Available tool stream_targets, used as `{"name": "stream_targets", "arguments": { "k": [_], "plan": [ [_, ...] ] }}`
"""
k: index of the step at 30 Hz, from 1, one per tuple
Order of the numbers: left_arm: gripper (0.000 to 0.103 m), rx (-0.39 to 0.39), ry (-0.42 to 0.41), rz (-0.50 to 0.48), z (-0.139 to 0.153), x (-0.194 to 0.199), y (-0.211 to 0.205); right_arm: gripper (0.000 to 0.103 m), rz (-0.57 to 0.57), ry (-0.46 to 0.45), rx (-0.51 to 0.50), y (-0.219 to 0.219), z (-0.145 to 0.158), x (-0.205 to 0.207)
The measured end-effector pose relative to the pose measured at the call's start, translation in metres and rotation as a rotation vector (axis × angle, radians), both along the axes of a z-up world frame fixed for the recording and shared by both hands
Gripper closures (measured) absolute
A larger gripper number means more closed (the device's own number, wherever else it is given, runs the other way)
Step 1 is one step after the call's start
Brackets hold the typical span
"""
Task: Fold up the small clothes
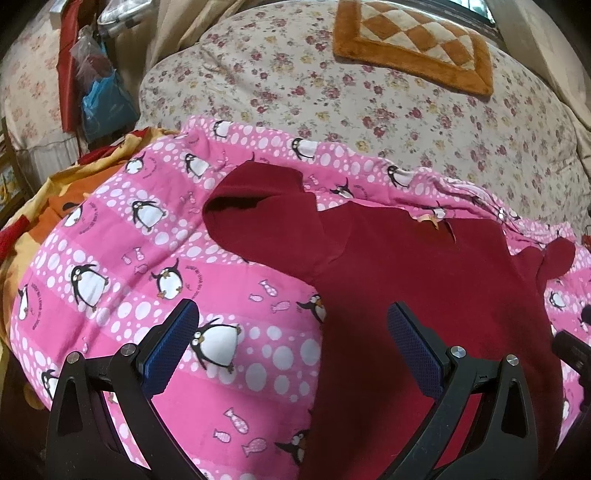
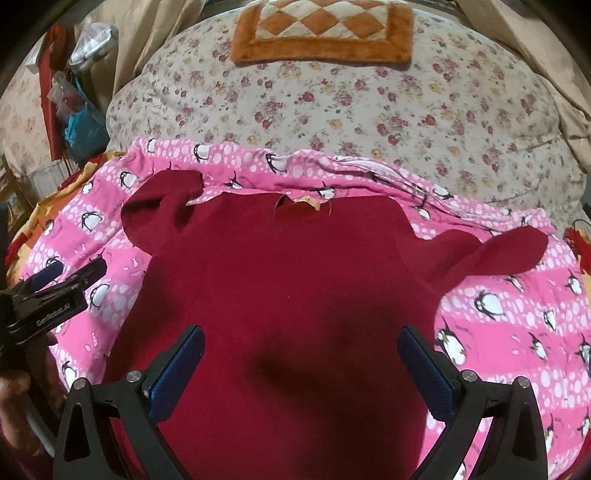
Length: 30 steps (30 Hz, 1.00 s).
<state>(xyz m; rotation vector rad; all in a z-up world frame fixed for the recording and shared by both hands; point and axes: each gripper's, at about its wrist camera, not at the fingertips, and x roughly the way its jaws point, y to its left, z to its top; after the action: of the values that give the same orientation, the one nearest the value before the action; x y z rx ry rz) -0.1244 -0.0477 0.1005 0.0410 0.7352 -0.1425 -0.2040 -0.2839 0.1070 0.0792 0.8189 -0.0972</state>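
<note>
- Across the far part of both views a bed covered by a floral quilt (image 2: 369, 110) is seen, with an orange and cream checked mat (image 2: 321, 29) laid at its far end.
- Nearer, a pink penguin-print blanket (image 1: 129, 258) is spread over the bed, and it serves as the folding surface.
- On that blanket a dark red sweater (image 2: 288, 280) is laid flat and unfolded, neckline away from the grippers and hem toward them, so its long axis runs from near to far.
- Both sleeves are left sticking out: one sleeve (image 1: 255, 221) on the left side, its cuff bent back, and the other sleeve (image 2: 495, 251) out to the right.
- The right gripper (image 2: 301, 369) is held over the middle of the sweater's body with its jaws spread wide and nothing between them.
- The left gripper (image 1: 291, 347) is held over the sweater's left edge, one finger above the blanket and one above the red cloth, jaws likewise wide and empty.
- The left sleeve is judged nearer the left gripper, ahead of it and slightly left; the first fold would likely be started there.
</note>
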Motion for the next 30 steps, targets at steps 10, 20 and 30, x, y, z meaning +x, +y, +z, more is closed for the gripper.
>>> {"name": "stream_targets", "arguments": {
  "k": [10, 20, 30],
  "plan": [
    [0.001, 0.042, 0.035, -0.08, -0.018, 0.006, -0.038, 0.0, -0.095, -0.034, 0.064, -0.032, -0.02, 0.016],
    [0.001, 0.048, 0.072, -0.142, -0.035, 0.019, -0.062, 0.0, -0.13, -0.015, 0.09, -0.056, -0.047, 0.031],
    [0.001, 0.031, 0.113, -0.094, -0.048, 0.041, -0.061, 0.0, -0.122, 0.004, 0.08, -0.063, -0.066, 0.043]
  ]
}}
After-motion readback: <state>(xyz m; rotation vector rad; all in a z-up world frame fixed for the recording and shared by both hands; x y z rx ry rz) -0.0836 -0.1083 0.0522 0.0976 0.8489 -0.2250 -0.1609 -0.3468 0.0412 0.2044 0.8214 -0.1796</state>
